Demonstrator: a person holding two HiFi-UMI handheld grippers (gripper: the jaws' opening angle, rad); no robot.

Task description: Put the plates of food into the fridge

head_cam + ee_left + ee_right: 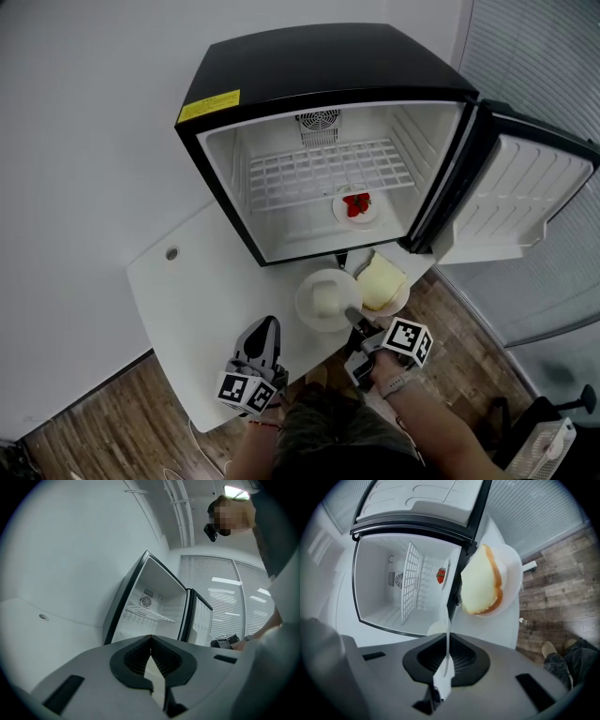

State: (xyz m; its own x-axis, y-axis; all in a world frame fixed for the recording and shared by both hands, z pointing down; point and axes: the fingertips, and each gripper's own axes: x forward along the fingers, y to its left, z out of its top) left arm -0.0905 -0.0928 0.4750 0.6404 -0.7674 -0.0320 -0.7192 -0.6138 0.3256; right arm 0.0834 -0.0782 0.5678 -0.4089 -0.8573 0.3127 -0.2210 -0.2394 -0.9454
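On the white table (187,281) in front of the open black fridge (319,66) stand two plates. One is a white plate (323,298) with a pale white piece of food; the other plate (398,298) carries a yellow sponge slice (381,279). My right gripper (355,318) is shut on the near rim of the white plate, which runs edge-on as a thin plate rim (447,634) through the right gripper (446,641). The sponge slice (480,581) lies just beyond. My left gripper (265,325) hovers at the table's front, the left gripper (151,637) shut and empty.
A plate of strawberries (355,205) sits on the fridge floor at the right, under the wire shelf (323,172). The fridge door (520,192) stands swung open to the right. Wooden floor (469,328) lies past the table's edge.
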